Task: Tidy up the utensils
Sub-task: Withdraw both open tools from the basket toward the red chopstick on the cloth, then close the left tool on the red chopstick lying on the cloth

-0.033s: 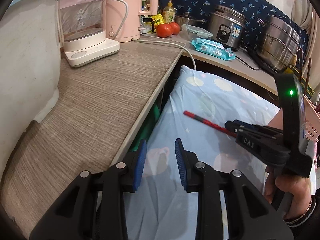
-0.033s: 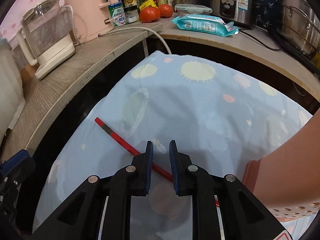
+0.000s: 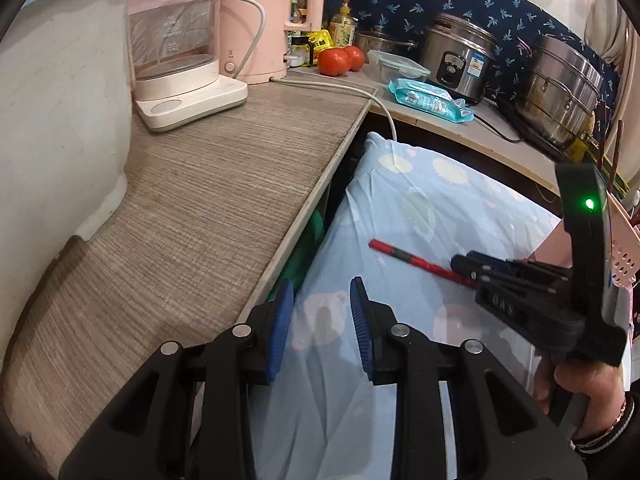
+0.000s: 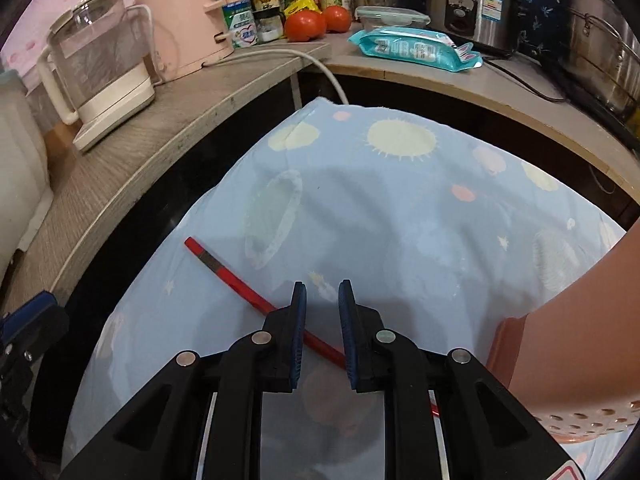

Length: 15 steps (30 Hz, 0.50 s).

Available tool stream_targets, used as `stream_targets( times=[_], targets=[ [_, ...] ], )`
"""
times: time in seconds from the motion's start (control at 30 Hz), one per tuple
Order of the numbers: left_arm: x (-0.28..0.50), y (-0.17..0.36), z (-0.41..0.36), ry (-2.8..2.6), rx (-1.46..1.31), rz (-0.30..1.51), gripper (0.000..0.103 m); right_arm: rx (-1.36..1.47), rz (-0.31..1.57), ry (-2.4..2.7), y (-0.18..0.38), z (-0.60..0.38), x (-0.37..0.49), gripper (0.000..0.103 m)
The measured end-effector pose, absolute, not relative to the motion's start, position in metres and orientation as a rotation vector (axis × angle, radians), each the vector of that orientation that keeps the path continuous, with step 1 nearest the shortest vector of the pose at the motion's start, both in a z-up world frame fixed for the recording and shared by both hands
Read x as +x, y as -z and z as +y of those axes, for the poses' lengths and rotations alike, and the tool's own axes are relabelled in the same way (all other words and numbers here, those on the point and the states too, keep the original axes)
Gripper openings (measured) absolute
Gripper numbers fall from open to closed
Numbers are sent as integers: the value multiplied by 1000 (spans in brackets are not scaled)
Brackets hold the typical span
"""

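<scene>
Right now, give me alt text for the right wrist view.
The right gripper straddles a red chopstick lying on a blue cloth, pads not touching it. A pink basket sits right; kettle and tomatoes behind.

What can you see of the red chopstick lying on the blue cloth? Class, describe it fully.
The red chopstick is a long, thin, straight stick, glossy red with a short dark band near its far end. It lies flat and slanted on the blue patterned cloth. Its near part passes between the fingers of the right claw, whose pads stand a little apart; whether they press it cannot be told. The far end is free, touching only the cloth.
</scene>
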<state>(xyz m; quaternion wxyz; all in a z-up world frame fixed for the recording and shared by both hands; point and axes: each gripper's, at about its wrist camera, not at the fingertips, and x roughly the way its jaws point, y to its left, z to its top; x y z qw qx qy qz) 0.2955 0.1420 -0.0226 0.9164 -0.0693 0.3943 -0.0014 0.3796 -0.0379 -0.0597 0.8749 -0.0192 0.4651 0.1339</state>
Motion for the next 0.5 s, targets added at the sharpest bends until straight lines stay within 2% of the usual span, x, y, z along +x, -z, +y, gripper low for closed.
stream_targets(
  times=[0.17,0.23,0.5],
  targets=[
    [285,20,145,14,-150,811,29,-100,993,-366,60,-30,346,17],
    [282,18,142,27,-137,808,35,-113,997,-396,61,-31,328,17],
    [262,11,122,110,-90,807,39,-145,973,-526,64,-42,243,18]
  ],
)
